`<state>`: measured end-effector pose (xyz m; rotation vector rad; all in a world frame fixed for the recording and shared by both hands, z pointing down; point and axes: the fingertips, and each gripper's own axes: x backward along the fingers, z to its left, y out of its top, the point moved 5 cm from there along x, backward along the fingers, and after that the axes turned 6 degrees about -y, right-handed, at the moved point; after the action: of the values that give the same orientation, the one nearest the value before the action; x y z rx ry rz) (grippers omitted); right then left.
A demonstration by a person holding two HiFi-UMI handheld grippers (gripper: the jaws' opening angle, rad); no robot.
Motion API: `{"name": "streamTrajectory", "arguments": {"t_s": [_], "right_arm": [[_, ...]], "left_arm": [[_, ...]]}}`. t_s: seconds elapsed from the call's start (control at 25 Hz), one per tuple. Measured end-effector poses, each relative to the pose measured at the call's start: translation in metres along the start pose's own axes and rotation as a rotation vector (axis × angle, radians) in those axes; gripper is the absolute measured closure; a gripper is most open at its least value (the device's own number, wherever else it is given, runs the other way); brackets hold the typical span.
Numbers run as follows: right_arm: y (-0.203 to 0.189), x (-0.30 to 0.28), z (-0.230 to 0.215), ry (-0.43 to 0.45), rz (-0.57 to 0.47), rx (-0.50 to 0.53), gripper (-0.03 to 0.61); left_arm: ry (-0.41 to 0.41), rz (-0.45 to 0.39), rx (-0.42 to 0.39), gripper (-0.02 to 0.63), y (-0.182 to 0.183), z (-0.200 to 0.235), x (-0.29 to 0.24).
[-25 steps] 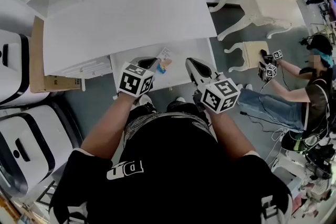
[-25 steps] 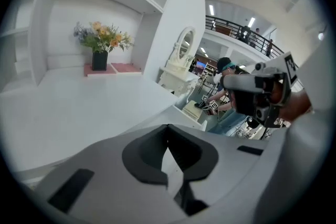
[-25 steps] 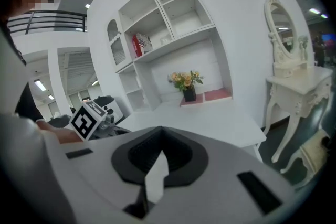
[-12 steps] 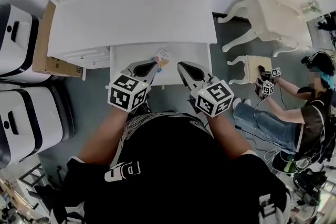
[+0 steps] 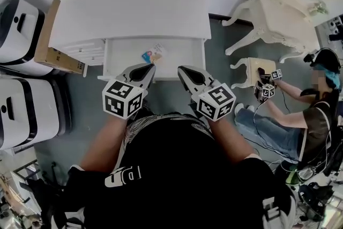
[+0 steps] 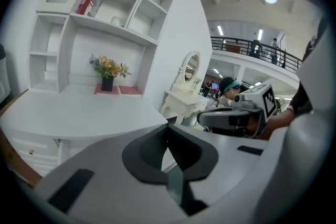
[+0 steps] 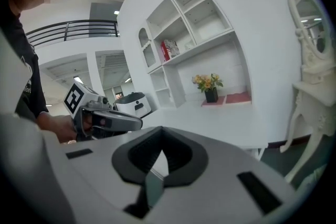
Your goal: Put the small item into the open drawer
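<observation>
My left claw [image 5: 144,68] and right claw [image 5: 184,70] are both pressed together, holding nothing, side by side at the near edge of the open drawer [image 5: 182,53]. The small item [image 5: 153,54] lies inside the drawer, just beyond my left claw.

Bright even indoor light, soft shadows, strong fisheye distortion, dark corners

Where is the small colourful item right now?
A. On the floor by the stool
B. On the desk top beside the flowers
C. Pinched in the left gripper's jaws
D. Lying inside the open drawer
D: the head view shows the small item lying in the open drawer, while the left gripper and right gripper sit in front of it, shut with nothing between their jaws.
</observation>
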<state>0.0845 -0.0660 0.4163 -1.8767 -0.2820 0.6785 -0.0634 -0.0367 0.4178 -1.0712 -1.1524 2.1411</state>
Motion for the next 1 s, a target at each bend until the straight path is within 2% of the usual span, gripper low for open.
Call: {"name": "streamTrajectory", "arguments": {"t_s": [0.16, 0.28, 0.52, 0.8, 1.0], "right_arm": [[-0.011, 0.035, 0.0, 0.006, -0.018, 0.005, 0.571], [-0.018, 0.054, 0.001, 0.027, -0.015, 0.006, 0.571], [-0.024, 0.075, 0.009, 0.079, -0.052, -0.076, 0.571], [-0.029, 0.078, 0.028, 0.089, -0.042, -0.034, 0.571], [-0.025, 0.076, 0.04, 0.046, -0.046, -0.018, 0.571]], "left_arm": [[0.016, -0.05, 0.005, 0.598, -0.005, -0.034, 0.005], [0.026, -0.056, -0.003, 0.598, -0.01, -0.056, 0.004], [0.051, -0.05, 0.007, 0.598, -0.025, -0.094, 0.014], [0.088, -0.063, 0.009, 0.598, -0.027, -0.092, 0.041], [0.05, -0.066, -0.017, 0.598, -0.02, -0.085, 0.049]]}}
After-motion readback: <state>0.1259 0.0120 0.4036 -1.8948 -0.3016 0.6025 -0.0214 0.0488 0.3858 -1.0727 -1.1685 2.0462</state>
